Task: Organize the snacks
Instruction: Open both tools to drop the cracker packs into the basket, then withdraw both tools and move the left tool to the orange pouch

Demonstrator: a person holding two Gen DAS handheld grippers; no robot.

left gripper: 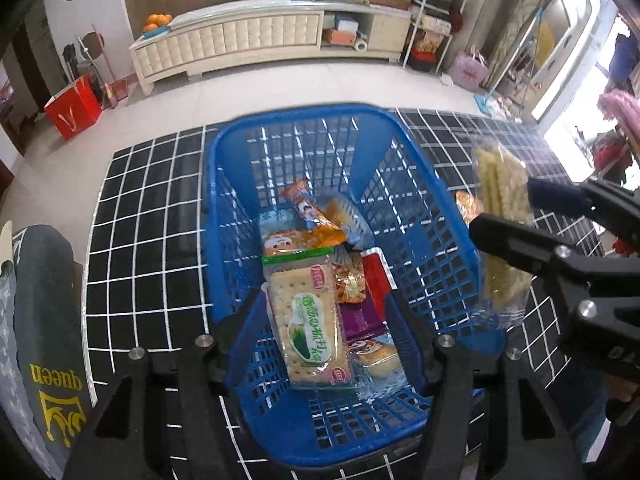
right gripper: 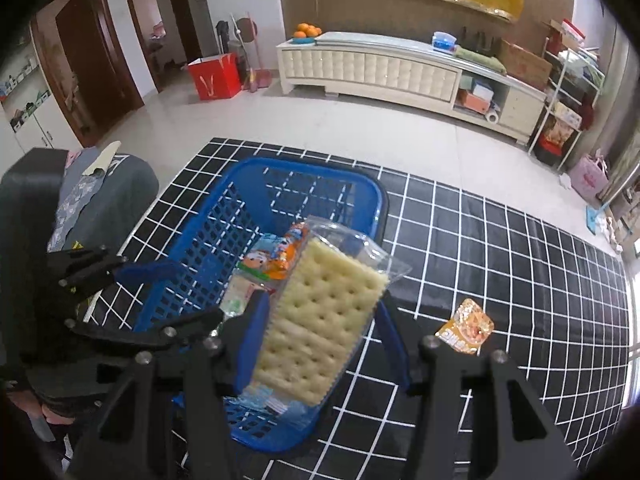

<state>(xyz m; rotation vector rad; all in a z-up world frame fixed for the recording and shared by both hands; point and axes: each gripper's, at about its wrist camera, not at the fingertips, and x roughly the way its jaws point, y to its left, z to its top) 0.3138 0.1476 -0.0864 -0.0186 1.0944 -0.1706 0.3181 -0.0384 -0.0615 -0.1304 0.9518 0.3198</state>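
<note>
**Crackers over the blue basket**

My right tool (right gripper: 320, 344) holds a clear pack of crackers (right gripper: 320, 320). Its two fingers press on the sides of the pack. The pack hangs just above the right side of the blue basket (left gripper: 224, 200).

The basket sits on the worktop (right gripper: 500, 260), which has a black cloth with white lines. Inside the basket lie many snacks. On top is a cracker pack with a green label (left gripper: 310, 320). Behind it is an orange wrapper (left gripper: 308, 208). Beside it are a gold wrapper (left gripper: 350, 286), a purple pack (left gripper: 360, 316) and a little cake in a clear bag (left gripper: 380, 356).

My left tool (left gripper: 324, 340) hangs over the near end of the basket. Its fingers stand partly apart, and they hold nothing.

One small orange snack (right gripper: 466, 326) lies alone on the cloth, to the right of the basket and well apart from it.

Far behind, a long white cabinet (right gripper: 372, 64) stands by the wall, with oranges (right gripper: 307, 30) on it. A red bag (right gripper: 214, 76) sits on the floor.
</note>
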